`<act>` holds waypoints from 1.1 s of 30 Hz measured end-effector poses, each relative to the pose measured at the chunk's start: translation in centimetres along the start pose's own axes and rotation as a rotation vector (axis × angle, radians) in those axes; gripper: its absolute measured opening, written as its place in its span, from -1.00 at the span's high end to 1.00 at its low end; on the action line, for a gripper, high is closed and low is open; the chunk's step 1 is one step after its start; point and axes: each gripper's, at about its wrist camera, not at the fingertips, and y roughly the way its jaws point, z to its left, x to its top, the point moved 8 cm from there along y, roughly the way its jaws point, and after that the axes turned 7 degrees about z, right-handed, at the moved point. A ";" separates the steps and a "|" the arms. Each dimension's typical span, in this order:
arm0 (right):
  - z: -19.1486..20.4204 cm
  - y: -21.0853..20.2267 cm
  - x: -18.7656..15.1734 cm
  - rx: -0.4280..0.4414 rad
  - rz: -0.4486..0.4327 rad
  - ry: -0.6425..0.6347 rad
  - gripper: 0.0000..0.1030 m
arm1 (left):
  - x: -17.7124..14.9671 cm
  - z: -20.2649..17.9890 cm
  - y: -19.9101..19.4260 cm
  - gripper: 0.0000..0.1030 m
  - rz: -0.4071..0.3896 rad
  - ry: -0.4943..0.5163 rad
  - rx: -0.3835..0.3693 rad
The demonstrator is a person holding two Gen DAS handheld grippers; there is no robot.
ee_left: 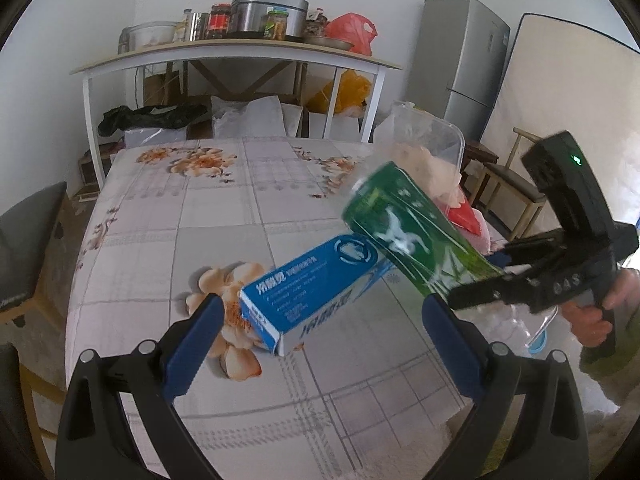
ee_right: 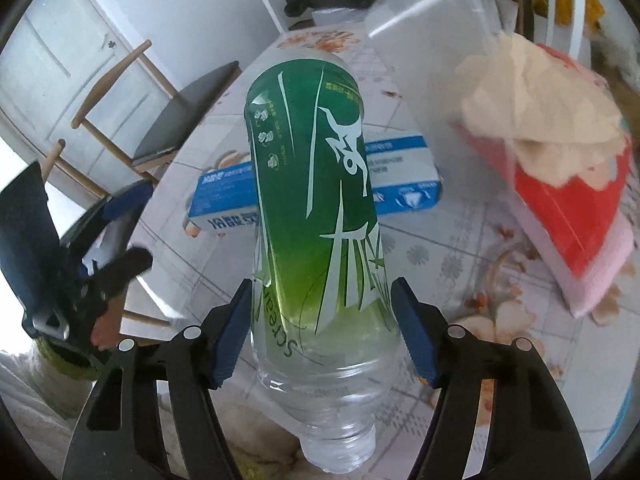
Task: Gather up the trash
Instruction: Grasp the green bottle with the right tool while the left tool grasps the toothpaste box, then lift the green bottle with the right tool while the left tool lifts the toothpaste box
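Observation:
My right gripper (ee_right: 320,324) is shut on a clear plastic bottle (ee_right: 316,200) with a green label, held above the table with its neck pointing back at the camera. The bottle (ee_left: 412,236) and right gripper (ee_left: 480,286) also show at the right of the left wrist view. A blue and white box (ee_left: 316,292) lies on the flowered tablecloth (ee_left: 200,208). My left gripper (ee_left: 324,332) is open and empty, just short of the box's near end. The box (ee_right: 400,184) shows behind the bottle in the right wrist view.
A clear plastic container (ee_right: 436,52) holding crumpled beige paper (ee_right: 536,112) and red and pink packaging (ee_right: 576,224) stands at the table's right side. Chairs (ee_right: 180,116) stand around the table. A white shelf table (ee_left: 232,60) with jars and a fridge (ee_left: 460,64) are behind.

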 end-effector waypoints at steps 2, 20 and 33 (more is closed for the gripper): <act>-0.4 -0.5 -0.8 -0.023 -0.002 0.002 -0.23 | 0.5 0.1 0.4 -0.88 -0.006 0.009 0.000; -6.6 -4.6 -7.9 -0.095 0.000 0.206 -0.23 | 1.6 0.1 7.8 -0.39 0.179 0.108 -0.011; -8.1 -4.9 -7.9 -0.103 0.001 0.288 -0.22 | -0.8 0.0 4.6 0.52 0.196 -0.026 -0.046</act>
